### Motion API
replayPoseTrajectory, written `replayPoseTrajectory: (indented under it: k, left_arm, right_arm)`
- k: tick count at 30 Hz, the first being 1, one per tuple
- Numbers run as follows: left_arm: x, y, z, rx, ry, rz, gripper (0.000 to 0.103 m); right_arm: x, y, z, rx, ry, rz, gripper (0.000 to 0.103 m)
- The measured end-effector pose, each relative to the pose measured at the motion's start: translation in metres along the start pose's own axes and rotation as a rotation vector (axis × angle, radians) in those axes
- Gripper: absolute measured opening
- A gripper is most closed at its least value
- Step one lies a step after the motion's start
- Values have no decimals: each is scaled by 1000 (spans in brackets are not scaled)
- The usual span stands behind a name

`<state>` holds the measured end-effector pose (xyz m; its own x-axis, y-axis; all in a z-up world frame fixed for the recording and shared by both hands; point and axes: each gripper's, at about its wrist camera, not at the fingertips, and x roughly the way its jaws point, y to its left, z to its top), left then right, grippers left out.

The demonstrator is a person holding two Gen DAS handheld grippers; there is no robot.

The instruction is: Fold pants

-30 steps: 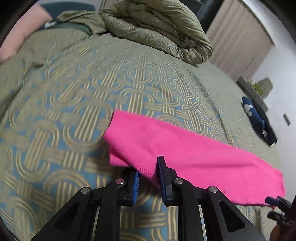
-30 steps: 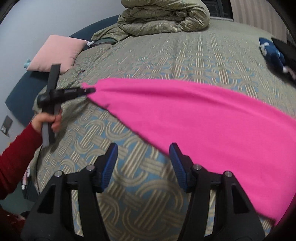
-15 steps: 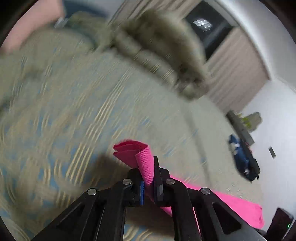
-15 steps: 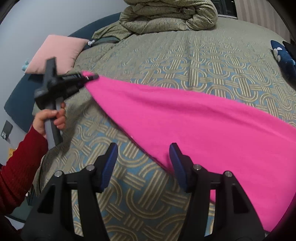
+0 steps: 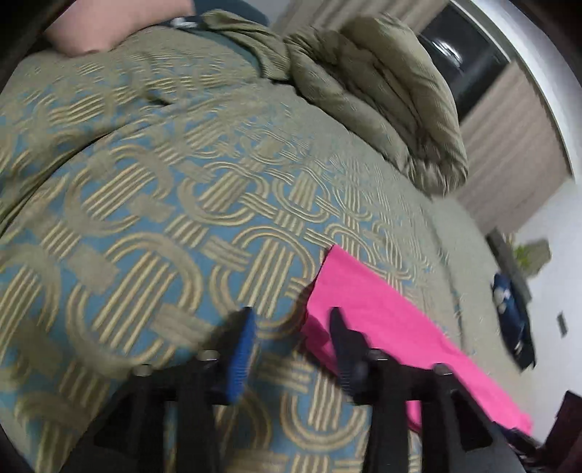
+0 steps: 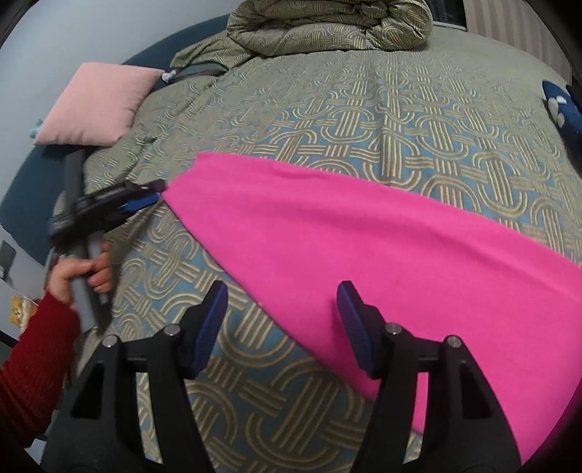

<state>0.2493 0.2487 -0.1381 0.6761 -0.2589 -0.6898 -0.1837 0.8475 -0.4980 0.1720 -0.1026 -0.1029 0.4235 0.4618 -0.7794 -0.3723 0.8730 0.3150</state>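
A: Left wrist view first. What's around the left gripper?

B: Its jaws are opening and nothing sits between them, only the patterned bedspread. The pink pants lie flat on the bedspread just to the right of the jaws, their near corner partly behind the right finger. Whether it touches the cloth I cannot tell; the picture is blurred.

A: And farther out?

B: Ahead and to the right, a bunched quilt. Far ahead on the left, a pink pillow. Far right, a dark blue item at the bed's edge.

A: Now the right wrist view.

B: The right gripper has its jaws apart and opening, gripping nothing. The pants stretch from ahead-left to the right, and their lower edge runs between the fingers, below them.

A: Anything in the way?

B: The left gripper is off to the left, tips right at the corner of the pants, held by a hand in a red sleeve. The pillow lies beyond it, the quilt straight ahead.
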Motion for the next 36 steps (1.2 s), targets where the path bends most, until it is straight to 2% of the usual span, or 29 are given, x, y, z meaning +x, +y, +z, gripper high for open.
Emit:
replayPoseTrajectory:
  k: [5, 7, 9, 11, 12, 13, 16, 18, 20, 21, 22, 24, 26, 27, 28, 29, 30, 31, 33, 35, 36]
  left_arm:
    - [-8, -5, -14, -51, 88, -111, 54]
    - [-2, -9, -19, -44, 115, -123, 54]
    - [3, -12, -18, -36, 109, -122, 54]
    - [7, -12, -13, -61, 109, -133, 53]
    - [10, -12, -10, -77, 109, -143, 52]
    - [13, -10, -8, -90, 105, -147, 49]
    - [23, -8, -4, -107, 113, -162, 17]
    - [26, 0, -6, -125, 116, -182, 11]
    - [26, 3, -9, -130, 104, -206, 10]
    - [25, 4, -10, -127, 102, -211, 10]
    - [25, 4, -10, -122, 103, -212, 10]
    - [26, 3, -10, -120, 106, -210, 10]
    - [26, 3, -11, -124, 102, -205, 11]
    - [26, 2, -11, -116, 96, -200, 11]
    - [27, 1, -11, -108, 91, -196, 11]
    - [28, -2, -10, -96, 82, -194, 8]
    - [27, -3, -11, -81, 68, -191, 7]
    - [25, -5, -10, -69, 55, -191, 5]
    - [12, -9, -10, -39, 0, -200, 5]
    - [0, -13, -6, -19, -50, -205, 5]
    - [-4, -16, -3, -7, -68, -198, 5]
  right_arm:
    - [14, 14, 32, -38, -13, -26, 63]
    - [23, 16, 51, -48, -13, -16, 63]
    - [39, 17, 74, -50, 7, 7, 63]
    - [59, 23, 94, -78, 29, 2, 58]
    - [68, 27, 100, -102, 43, -9, 51]
    - [81, 32, 106, -126, 66, -23, 46]
    - [108, 43, 116, -141, 114, -11, 39]
    - [121, 48, 118, -173, 126, -32, 40]
    - [134, 54, 121, -236, 118, -67, 48]
    - [141, 54, 122, -260, 125, -69, 68]
    - [148, 55, 124, -276, 138, -71, 77]
    - [162, 56, 129, -301, 167, -37, 77]
    - [169, 60, 132, -317, 156, -11, 79]
    - [171, 64, 132, -333, 150, 7, 68]
    - [172, 70, 132, -367, 152, 13, 33]
    - [173, 76, 132, -401, 156, 22, 17]
    - [173, 79, 135, -392, 179, 70, 8]
    - [172, 81, 138, -384, 188, 89, 8]
    - [162, 79, 145, -383, 149, 105, 8]
    - [153, 68, 156, -316, 109, 156, 8]
    - [152, 65, 160, -295, 90, 154, 8]
